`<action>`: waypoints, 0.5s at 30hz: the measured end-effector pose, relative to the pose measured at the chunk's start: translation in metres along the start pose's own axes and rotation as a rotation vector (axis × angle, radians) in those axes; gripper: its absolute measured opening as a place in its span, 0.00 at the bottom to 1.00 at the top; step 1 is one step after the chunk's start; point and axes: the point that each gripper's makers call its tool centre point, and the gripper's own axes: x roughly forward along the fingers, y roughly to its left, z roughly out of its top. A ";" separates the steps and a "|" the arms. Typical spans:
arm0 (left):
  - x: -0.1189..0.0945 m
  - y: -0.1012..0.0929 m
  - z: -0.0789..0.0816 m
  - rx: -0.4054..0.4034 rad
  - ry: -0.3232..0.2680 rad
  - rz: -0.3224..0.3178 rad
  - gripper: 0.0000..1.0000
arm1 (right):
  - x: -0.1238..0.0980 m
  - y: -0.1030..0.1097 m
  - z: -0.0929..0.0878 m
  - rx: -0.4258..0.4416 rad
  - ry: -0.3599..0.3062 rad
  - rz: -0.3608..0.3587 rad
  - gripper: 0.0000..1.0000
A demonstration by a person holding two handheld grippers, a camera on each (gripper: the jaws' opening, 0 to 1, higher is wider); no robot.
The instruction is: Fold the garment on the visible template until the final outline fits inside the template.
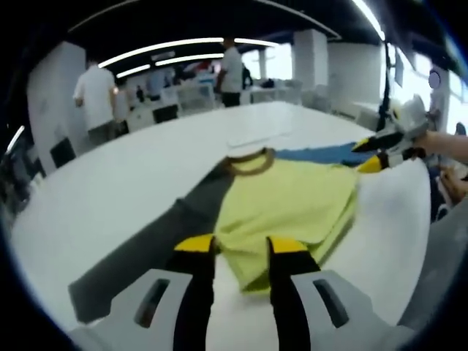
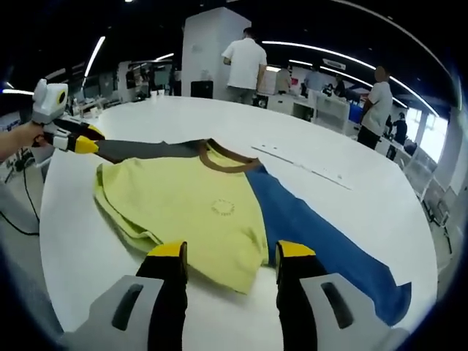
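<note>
Garment: a yellow-green shirt with a brown collar is laid flat on a white surface, partly folded, with doubled edges along its near side.
Sleeves: a long dark grey sleeve is stretched out to one side and a long blue sleeve to the other.
Left gripper view: the grey sleeve is seen at full length, running toward the camera, while just a short strip of the blue sleeve is visible beyond the yellow body.
Right gripper view: the blue sleeve is seen at full length, ending near the surface's edge, and the grey sleeve appears as a narrow band behind the shirt; a small round print on the chest is visible here.
Left claw: its yellow-tipped jaws are spread apart, hovering over the shirt's near folded edge, nothing between them. In the right gripper view it is seen at the far end of the grey sleeve, held by a hand.
Right claw: jaws spread, poised above the shirt's hem, nothing pinched. In the left gripper view it sits by the blue sleeve's end; whether it touches the cloth cannot be told.
Template: a faint pale rectangle lies on the surface beyond the collar, possibly the template.
Background: people stand among desks in an office.
</note>
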 end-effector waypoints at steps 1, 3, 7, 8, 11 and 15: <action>-0.002 -0.002 0.001 0.001 -0.001 -0.004 0.26 | -0.001 0.002 0.001 -0.001 0.000 0.008 0.51; -0.004 -0.004 0.002 0.004 -0.004 -0.011 0.28 | -0.004 0.005 0.003 -0.003 -0.005 0.018 0.54; -0.009 -0.008 0.003 0.040 -0.004 -0.008 0.29 | -0.005 0.007 0.010 -0.010 -0.025 0.037 0.58; -0.011 -0.009 0.004 0.051 -0.004 -0.007 0.29 | -0.007 0.008 0.015 0.013 -0.044 0.046 0.58; -0.017 -0.016 0.012 0.040 -0.027 -0.028 0.32 | -0.009 0.011 0.021 0.028 -0.065 0.059 0.60; -0.020 -0.022 0.021 0.073 -0.036 -0.041 0.36 | -0.018 0.020 0.030 -0.013 -0.086 0.071 0.64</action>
